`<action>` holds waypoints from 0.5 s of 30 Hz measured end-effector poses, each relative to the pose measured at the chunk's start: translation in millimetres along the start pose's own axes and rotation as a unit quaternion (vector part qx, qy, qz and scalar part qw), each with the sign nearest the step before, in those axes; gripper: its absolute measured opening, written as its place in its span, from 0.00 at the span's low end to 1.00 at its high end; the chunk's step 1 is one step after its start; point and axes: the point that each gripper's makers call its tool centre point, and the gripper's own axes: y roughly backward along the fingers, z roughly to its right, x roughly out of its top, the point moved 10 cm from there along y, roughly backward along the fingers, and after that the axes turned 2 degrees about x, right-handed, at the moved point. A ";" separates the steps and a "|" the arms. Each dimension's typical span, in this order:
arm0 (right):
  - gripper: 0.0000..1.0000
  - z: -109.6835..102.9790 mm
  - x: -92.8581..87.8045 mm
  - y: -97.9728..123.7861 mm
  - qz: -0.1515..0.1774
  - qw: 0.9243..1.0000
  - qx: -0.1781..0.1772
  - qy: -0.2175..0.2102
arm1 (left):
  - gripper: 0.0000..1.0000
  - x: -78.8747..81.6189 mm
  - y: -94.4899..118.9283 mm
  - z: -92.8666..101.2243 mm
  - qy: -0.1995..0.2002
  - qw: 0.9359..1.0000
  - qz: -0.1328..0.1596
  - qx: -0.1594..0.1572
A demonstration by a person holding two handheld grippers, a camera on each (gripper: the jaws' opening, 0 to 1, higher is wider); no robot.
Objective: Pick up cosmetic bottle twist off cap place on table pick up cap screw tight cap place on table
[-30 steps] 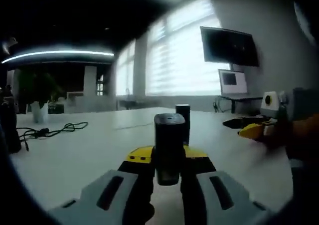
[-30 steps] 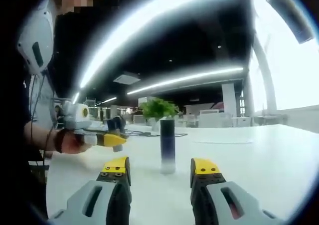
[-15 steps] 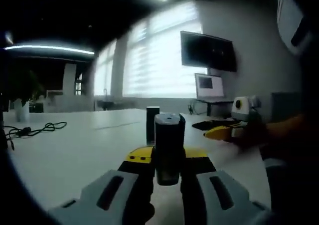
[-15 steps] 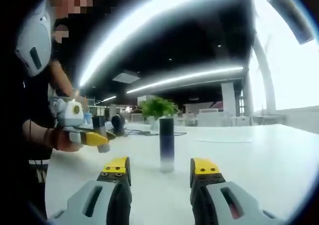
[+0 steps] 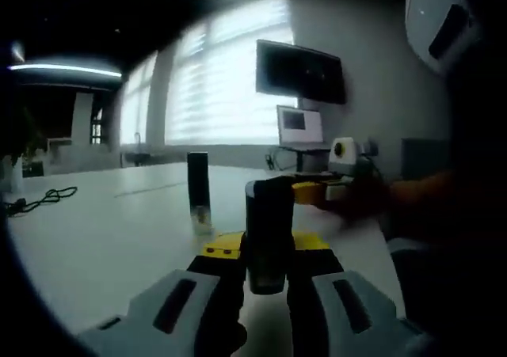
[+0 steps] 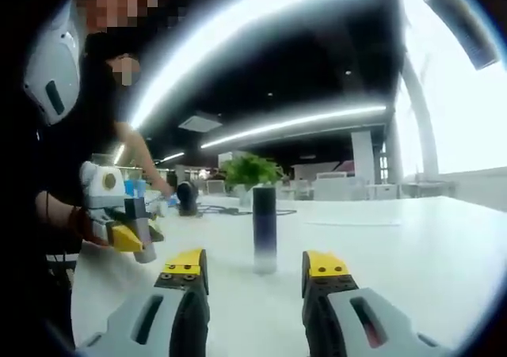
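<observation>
Now your left tongs (image 5: 268, 271) grip the dark cylindrical cap (image 5: 268, 234) above the white surface (image 5: 103, 238), while the tall dark cosmetic bottle (image 6: 264, 229) stands upright there before your open, empty right tongs (image 6: 257, 274), probably ready for screwing on.

Left gripper (image 5: 268, 256) clamped (right gripper (image 6: 255, 271) agape)

1 cosmetic bottle (image 6: 264, 238), center frame, standing on 1 white table (image 6: 412, 238). 1 dark cap (image 5: 268, 234) in the left gripper (image 5: 268, 250). 2 grippers total; right gripper (image 6: 254, 271) at bottom. 1 potted plant (image 6: 250, 171). 2 screens, upper right, left gripper view.
</observation>
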 end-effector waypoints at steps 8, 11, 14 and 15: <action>0.40 0.6 -0.9 0.2 -0.001 1.000 0.000 0.001 | 0.10 -10.6 -5.2 9.3 -0.014 0.999 -0.024 -0.038; 0.40 0.9 -1.5 0.1 -0.004 1.000 0.000 0.003 | 0.10 -9.4 -6.0 11.9 -0.010 0.999 -0.024 -0.047; 0.40 1.2 -1.6 0.2 -0.004 1.000 -0.001 0.002 | 0.10 -15.1 -5.8 14.3 -0.010 0.997 -0.045 -0.059; 0.40 1.0 -1.5 0.1 -0.003 1.000 0.000 0.001 | 0.10 -16.1 -6.2 14.5 -0.015 0.997 -0.047 -0.059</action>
